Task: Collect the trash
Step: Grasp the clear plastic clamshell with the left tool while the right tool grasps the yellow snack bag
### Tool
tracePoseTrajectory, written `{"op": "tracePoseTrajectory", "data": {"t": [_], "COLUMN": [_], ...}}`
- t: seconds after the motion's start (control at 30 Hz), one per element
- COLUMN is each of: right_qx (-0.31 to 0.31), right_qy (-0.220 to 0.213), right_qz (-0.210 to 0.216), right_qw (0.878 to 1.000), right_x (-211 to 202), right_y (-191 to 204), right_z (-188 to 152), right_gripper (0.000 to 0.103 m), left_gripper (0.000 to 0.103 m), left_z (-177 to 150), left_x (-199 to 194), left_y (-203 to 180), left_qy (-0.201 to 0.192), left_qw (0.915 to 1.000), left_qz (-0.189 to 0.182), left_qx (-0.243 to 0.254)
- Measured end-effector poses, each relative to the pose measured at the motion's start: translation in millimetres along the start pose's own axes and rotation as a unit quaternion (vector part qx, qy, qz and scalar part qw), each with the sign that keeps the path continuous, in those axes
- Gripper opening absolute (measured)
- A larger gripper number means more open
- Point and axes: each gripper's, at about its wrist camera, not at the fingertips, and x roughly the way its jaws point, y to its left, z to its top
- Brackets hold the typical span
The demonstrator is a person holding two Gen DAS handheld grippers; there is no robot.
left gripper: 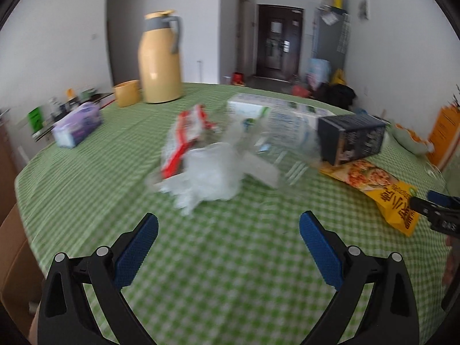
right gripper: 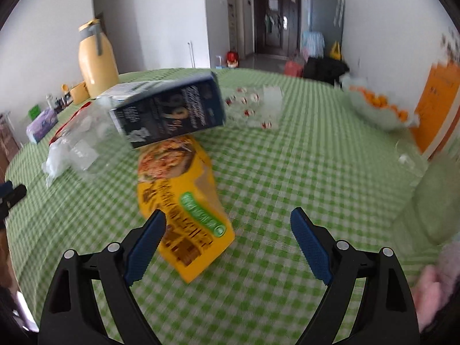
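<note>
On the green checked tablecloth [left gripper: 86, 201] my left gripper [left gripper: 228, 233] stands wide open and empty, short of the crumpled clear plastic [left gripper: 210, 172] and red-and-white wrapper [left gripper: 187, 135]. Further right lie the dark box [right gripper: 169, 112] and yellow snack bag [right gripper: 184, 201]. My right gripper [right gripper: 228, 230], also wide open, hovers over that bag's near end, gripping nothing.
</note>
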Motion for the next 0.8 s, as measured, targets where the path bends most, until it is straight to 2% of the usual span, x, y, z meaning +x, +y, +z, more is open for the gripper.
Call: {"op": "tracePoseTrajectory", "data": {"t": [0.13,0.2,0.27,0.33,0.4,0.47,0.53,0.67,0.8], "right_qx": [0.040,0.043,0.043,0.044,0.050,0.052,0.048,0.037,0.035], "right_qy": [0.002,0.007,0.004,0.002,0.007,0.012,0.013,0.014,0.002], "right_qz": [0.056,0.067,0.069,0.072,0.076,0.078,0.080,0.081,0.077], "right_qw": [0.998,0.997,0.997,0.996,0.996,0.995,0.996,0.996,0.996], "right_x": [15.4,21.4,18.9,18.1,18.9,20.2,19.5,17.6,15.2], "right_y": [-9.8,-10.7,-9.1,-10.2,-13.7,-13.1,-11.9,-6.8,-5.9], "right_z": [-5.9,-9.8,-10.4,-10.1,-10.6,-10.4,-10.5,-12.6,-11.4], "right_gripper": [0.085,0.082,0.068,0.061,0.061,0.060,0.057,0.047,0.040], "left_gripper": [0.095,0.095,0.095,0.095,0.095,0.095,0.095,0.093,0.089], "left_z": [13.6,21.4,29.8,37.6,42.1,47.4,52.9,58.3,55.2], "left_x": [19.1,33.1,48.6,60.7,66.7,80.1,93.0,108.0,93.7], "left_y": [-20.5,-32.1,-47.7,-67.6,-79.4,-87.4,-89.7,-86.3,-83.3], "left_qy": [-0.002,0.004,0.017,0.002,-0.014,-0.003,0.011,0.030,0.023], "left_qw": [0.9995,0.9992,0.9974,0.9921,0.9869,0.9830,0.9818,0.9821,0.9857], "left_qz": [-0.025,-0.025,-0.022,-0.009,-0.001,0.000,0.011,0.006,0.010], "left_qx": [0.018,0.031,0.066,0.125,0.161,0.184,0.189,0.186,0.167]}}
